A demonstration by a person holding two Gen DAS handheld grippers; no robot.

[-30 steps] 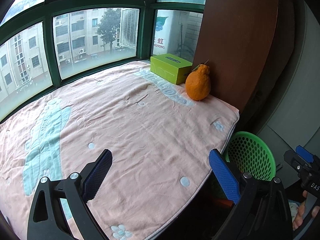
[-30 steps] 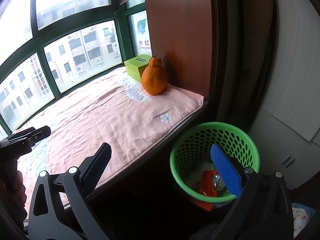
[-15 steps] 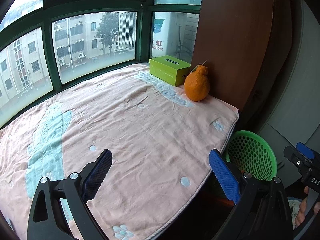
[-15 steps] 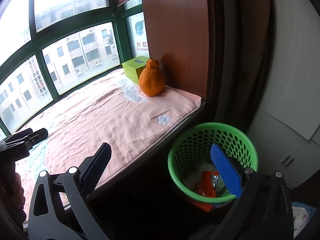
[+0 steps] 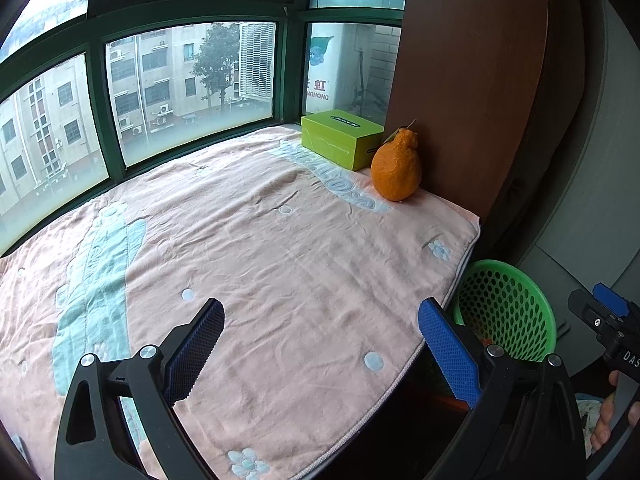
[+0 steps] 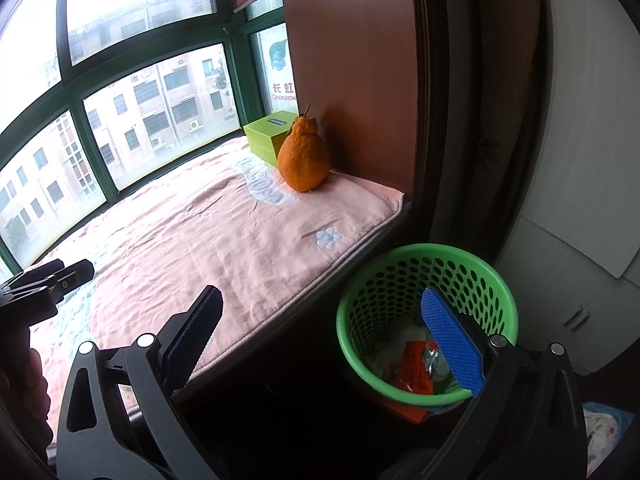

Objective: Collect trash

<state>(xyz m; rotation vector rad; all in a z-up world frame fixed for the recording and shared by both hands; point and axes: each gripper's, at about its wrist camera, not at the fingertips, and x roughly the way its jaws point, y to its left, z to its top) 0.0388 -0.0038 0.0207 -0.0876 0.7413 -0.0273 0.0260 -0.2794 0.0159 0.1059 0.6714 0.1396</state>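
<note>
A green perforated trash basket [image 6: 476, 272] stands on the floor beside the window seat; it also shows in the left wrist view [image 5: 516, 300]. Inside it lie a red wrapper [image 6: 414, 368], a silvery wrapper and pale crumpled paper. My left gripper [image 5: 320, 344] is open and empty above the pink blanket [image 5: 260, 248]. My right gripper [image 6: 320, 332] is open and empty, hovering over the seat's edge with its right finger in front of the basket. Each gripper shows at the other view's edge.
A bumpy orange fruit [image 5: 396, 170] and a lime-green tissue box [image 5: 340, 140] sit at the blanket's far right corner against a brown wooden panel [image 5: 468, 80]. Green-framed windows ring the seat. A grey cabinet [image 6: 580, 240] stands right of the basket.
Both grippers have drifted slightly back and up, so the seat and basket sit a little farther away. Both stay open and empty.
</note>
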